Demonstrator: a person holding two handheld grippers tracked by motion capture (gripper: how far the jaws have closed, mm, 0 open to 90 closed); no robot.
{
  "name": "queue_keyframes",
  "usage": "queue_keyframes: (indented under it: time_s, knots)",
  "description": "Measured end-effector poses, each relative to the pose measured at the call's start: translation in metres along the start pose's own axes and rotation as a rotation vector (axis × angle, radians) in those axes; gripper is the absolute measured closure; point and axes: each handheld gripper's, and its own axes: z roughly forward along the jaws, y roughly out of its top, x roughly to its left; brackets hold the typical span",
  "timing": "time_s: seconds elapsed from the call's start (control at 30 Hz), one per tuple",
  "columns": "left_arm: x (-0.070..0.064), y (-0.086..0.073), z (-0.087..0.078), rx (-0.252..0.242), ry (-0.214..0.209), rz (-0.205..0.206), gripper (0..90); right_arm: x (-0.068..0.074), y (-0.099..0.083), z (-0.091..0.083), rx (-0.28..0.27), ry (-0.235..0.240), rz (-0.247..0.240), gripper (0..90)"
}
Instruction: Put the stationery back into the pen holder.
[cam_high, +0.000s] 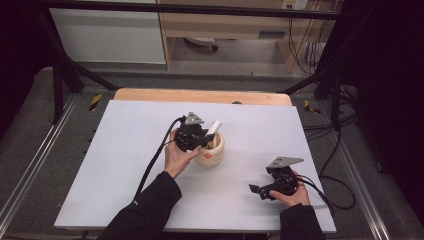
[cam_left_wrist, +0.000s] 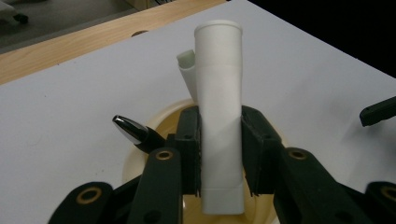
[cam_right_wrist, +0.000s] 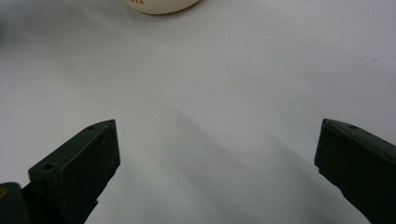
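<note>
A cream cup (cam_high: 211, 152) stands near the middle of the white table. My left gripper (cam_high: 200, 137) hovers over its mouth, shut on a white tube (cam_left_wrist: 219, 116) that points cap-up, its flat crimped end down inside the cup (cam_left_wrist: 140, 161). A second white tube (cam_left_wrist: 187, 70) and a black pen with a chrome tip (cam_left_wrist: 133, 131) lean in the cup behind it. My right gripper (cam_high: 257, 190) rests low at the front right of the table, open, jaws wide apart over bare table (cam_right_wrist: 210, 116), nothing between them. The cup's base (cam_right_wrist: 161, 4) shows at the top of the right gripper view.
A white board (cam_high: 125, 165) covers the table, with a wooden strip (cam_high: 200, 95) along its far edge. Black cables (cam_high: 155, 160) trail from both grippers. A black frame and floor rails surround the table. The right gripper's jaw tip (cam_left_wrist: 378, 111) shows at the left gripper view's right edge.
</note>
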Motion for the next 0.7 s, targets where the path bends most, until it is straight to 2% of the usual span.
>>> queue_keyframes:
  time_s: [0.5,0.7]
  knots:
    - [-0.002,-0.011,0.007,0.034,-0.02,0.022,69.5,0.0,0.0,0.0,0.004,-0.002,-0.006,0.8]
    - [-0.002,-0.009,0.001,0.029,-0.009,0.032,65.0,0.0,0.0,0.0,0.004,-0.002,-0.006,0.8]
